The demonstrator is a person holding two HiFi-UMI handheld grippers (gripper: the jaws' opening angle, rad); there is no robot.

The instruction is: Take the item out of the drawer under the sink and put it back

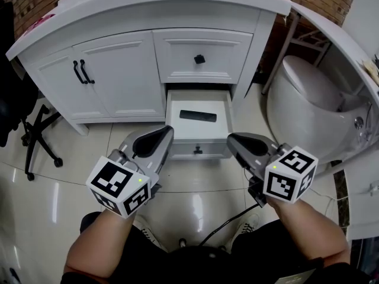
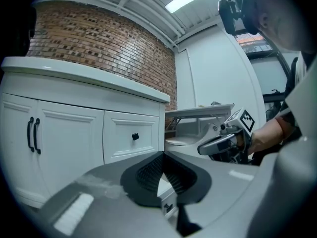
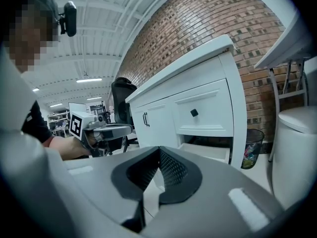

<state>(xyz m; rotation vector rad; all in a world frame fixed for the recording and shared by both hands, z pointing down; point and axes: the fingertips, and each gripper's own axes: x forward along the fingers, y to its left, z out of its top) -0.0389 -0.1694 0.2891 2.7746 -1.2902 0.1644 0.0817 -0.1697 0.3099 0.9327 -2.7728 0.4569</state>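
The left gripper (image 1: 165, 134) and the right gripper (image 1: 234, 141) are nearest, both in front of the open drawer (image 1: 173, 108) and pointing toward it. Each gripper view shows its jaws closed, the ribbed black pads together, with nothing between them. The item (image 1: 198, 116) lies flat on the drawer bottom, about in the middle, apart from both grippers.

The risks, as I judge them: the jaws need to open before they go down. Otherwise the closed tips only push the item toward the back, under the upper drawer (image 1: 177, 55). The item is thin and low, and the bottom looks smooth, so the pads can slip over it or make it slide away. If the grip takes only one end, the item can tilt and fall, into the drawer or on the hard floor (image 1: 195, 200). The drawer walls leave little room at the sides, so a jaw can hit the rim and move the drawer.

The item is a slim black bar, matte, with rounded ends, perhaps a remote. The drawer and the cabinet (image 1: 118, 76) are white painted panels with framed fronts and small black handles. The floor is glossy pale tile with reflections. The gripper bodies are smooth grey plastic.
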